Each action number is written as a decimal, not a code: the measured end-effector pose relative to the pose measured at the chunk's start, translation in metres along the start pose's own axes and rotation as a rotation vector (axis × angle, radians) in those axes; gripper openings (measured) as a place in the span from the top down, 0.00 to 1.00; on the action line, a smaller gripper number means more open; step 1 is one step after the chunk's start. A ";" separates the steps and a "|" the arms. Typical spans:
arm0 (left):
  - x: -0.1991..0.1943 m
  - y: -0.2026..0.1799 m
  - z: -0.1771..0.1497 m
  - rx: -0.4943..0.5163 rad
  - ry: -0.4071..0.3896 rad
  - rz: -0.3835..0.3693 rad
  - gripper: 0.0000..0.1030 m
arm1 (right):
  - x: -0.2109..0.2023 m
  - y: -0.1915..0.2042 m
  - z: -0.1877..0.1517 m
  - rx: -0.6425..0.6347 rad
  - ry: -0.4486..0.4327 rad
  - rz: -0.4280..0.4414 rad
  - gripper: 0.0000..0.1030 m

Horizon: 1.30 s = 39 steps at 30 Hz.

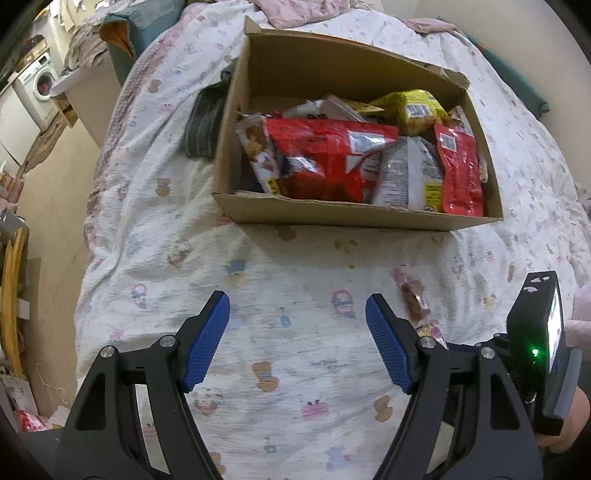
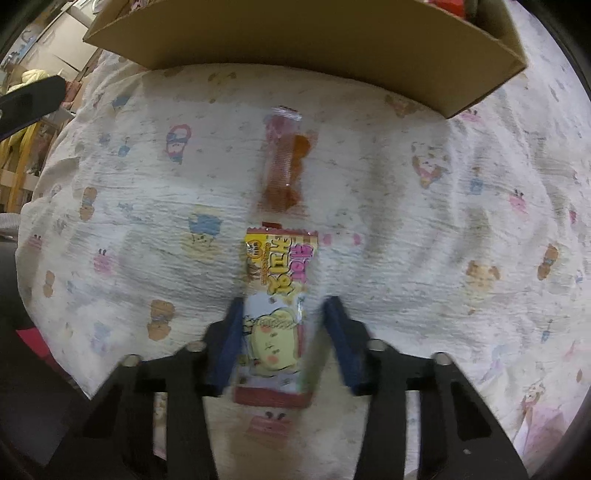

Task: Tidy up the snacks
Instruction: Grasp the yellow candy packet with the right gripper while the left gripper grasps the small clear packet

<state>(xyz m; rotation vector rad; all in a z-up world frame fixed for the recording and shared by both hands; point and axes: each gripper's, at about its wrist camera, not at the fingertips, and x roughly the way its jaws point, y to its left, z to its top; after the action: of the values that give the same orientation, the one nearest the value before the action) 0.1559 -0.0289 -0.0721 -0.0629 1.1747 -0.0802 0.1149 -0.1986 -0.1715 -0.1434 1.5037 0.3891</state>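
Note:
A cardboard box (image 1: 351, 218) with several snack bags in it, among them a large red bag (image 1: 325, 158), stands on the bed. In front of it my left gripper (image 1: 295, 297) hangs open over the printed sheet with nothing between its blue fingers. A yellow snack packet (image 2: 275, 295) with a cartoon face lies on the sheet between the fingers of my right gripper (image 2: 284, 302). The left pad is at the packet's edge and the right pad stands a little off it; the view is blurred. A clear packet of brown snacks (image 2: 282, 162) lies just beyond, short of the box (image 2: 295, 40).
The white printed bedsheet (image 1: 166, 229) drops off to the floor (image 1: 55, 206) on the left. A grey cloth (image 1: 205, 122) lies against the box's left wall. Pink bedding (image 1: 299, 11) is bunched behind the box. A washing machine (image 1: 38, 83) stands far left.

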 end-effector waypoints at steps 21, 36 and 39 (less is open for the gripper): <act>0.090 -0.118 0.004 -0.127 0.215 -0.058 0.29 | -0.067 -0.122 -0.039 0.353 -0.218 0.073 0.73; 0.110 -0.143 -0.011 -0.120 0.233 0.086 0.73 | -0.078 -0.116 -0.019 0.327 -0.250 0.099 0.73; 0.107 -0.138 -0.012 -0.102 0.239 0.074 0.77 | -0.084 -0.113 -0.021 0.324 -0.258 0.103 0.74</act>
<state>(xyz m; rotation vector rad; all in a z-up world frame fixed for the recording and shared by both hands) 0.1814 -0.1770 -0.1628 -0.1021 1.4181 0.0392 0.1318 -0.3244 -0.1065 0.2337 1.3016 0.2308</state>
